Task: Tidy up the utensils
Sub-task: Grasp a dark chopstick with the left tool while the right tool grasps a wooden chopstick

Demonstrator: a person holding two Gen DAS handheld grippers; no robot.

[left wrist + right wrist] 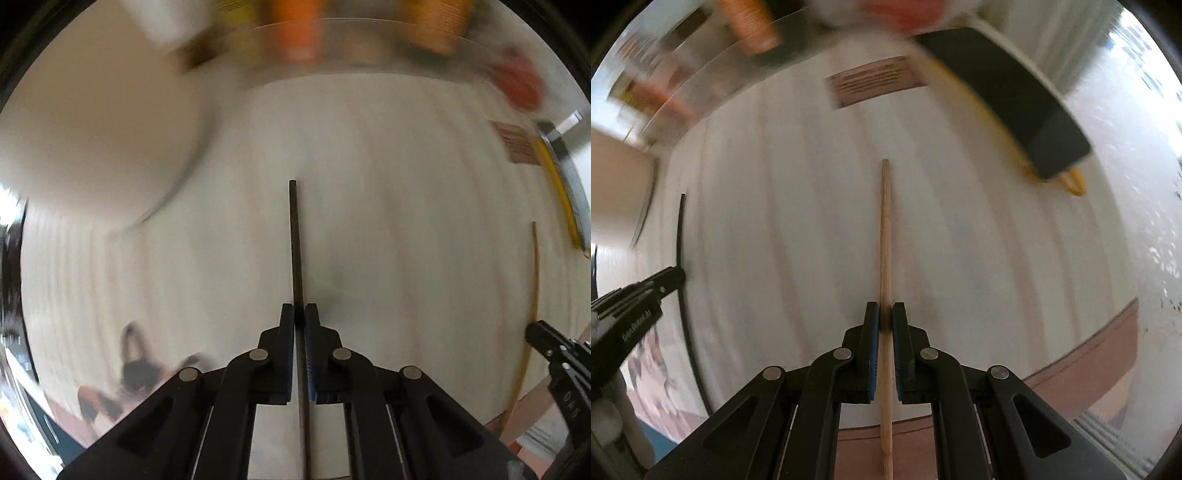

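My left gripper (299,310) is shut on a thin black chopstick (294,240) that points forward above the white table. My right gripper (885,308) is shut on a light wooden chopstick (885,229) that also points forward above the table. In the left wrist view the wooden chopstick (532,280) and the right gripper (543,336) show at the far right. In the right wrist view the black chopstick (680,236) and the left gripper (670,277) show at the far left. Both views are blurred by motion.
A clear tray (362,48) with orange and yellow items stands at the table's far side. A black flat device (1004,96) on a yellow cord lies at the right. A brown label (875,81) is on the table. A beige round object (92,129) sits at the left.
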